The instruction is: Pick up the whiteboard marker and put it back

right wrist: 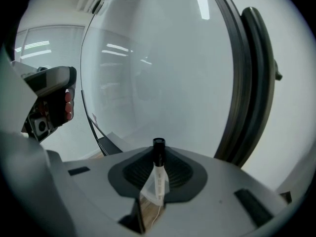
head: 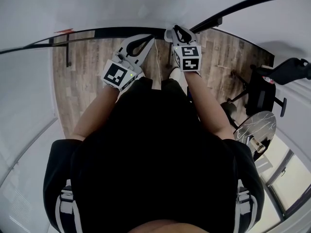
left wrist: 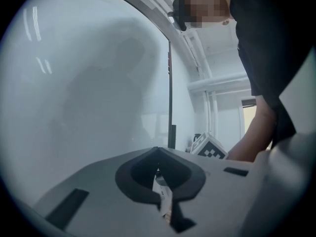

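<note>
The head view is looking steeply down over the person's torso (head: 155, 154) onto the left gripper (head: 141, 42), right gripper (head: 182, 33) and wood floor (head: 82, 81). Each gripper view is facing the whiteboard (left wrist: 89, 83) from close by, catching the other gripper sidelong.

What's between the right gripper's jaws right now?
A whiteboard marker, black cap up, clamped in the right gripper; the right gripper view shows it.

Whiteboard (head: 146, 4) dead ahead, a flat wall, nothing passes there. Its dark frame post (right wrist: 254, 83) closes off the right edge. Right gripper (head: 181, 31) has air just short of the whiteboard. Below the whiteboard, open wood floor (head: 82, 81); well right of it, an office chair (head: 262, 93) blocks.
</note>
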The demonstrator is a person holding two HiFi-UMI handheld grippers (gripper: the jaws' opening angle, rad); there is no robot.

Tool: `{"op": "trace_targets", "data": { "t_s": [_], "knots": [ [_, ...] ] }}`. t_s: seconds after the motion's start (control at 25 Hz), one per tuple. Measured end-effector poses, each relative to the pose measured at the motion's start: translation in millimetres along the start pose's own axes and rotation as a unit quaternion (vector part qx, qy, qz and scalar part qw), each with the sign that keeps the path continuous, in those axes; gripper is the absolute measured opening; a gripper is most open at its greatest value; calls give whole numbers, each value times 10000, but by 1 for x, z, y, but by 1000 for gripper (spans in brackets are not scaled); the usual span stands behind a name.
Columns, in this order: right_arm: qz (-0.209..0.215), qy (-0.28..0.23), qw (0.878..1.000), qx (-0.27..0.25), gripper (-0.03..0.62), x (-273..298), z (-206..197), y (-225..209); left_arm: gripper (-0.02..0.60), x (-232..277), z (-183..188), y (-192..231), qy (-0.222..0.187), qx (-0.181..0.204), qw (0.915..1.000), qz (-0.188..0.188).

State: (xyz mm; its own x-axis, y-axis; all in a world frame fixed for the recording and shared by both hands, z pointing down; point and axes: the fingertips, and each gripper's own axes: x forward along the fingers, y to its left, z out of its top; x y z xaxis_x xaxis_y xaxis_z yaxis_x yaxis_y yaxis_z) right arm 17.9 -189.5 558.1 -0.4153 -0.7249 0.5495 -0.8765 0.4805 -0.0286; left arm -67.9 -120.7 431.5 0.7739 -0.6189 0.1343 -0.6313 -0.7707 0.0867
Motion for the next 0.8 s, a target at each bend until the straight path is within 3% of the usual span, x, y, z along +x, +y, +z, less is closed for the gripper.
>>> {"op": "trace_targets", "data": {
  "t_s": [0.12, 0.28, 0.56, 0.68, 0.8],
  "knots": [
    [44, -85, 9999, -37, 61, -8, 5, 1, 3, -3, -3, -1, 177, 4, 9998, 54],
    [107, -184, 9998, -42, 61, -16, 10, 3, 3, -2, 4, -3, -104, 35, 9999, 75],
    [224, -469, 9986, -126, 61, -32, 26, 5, 3, -1, 10, -8, -59, 62, 9999, 118],
    [275, -644, 9974, -163, 62, -39, 35, 5, 3, 0, 14, -8, -229, 99, 9995, 171],
    [342, -838, 9957, -202, 61, -46, 47, 7, 3, -2, 13, -7, -29, 115, 9997, 225]
  ]
}}
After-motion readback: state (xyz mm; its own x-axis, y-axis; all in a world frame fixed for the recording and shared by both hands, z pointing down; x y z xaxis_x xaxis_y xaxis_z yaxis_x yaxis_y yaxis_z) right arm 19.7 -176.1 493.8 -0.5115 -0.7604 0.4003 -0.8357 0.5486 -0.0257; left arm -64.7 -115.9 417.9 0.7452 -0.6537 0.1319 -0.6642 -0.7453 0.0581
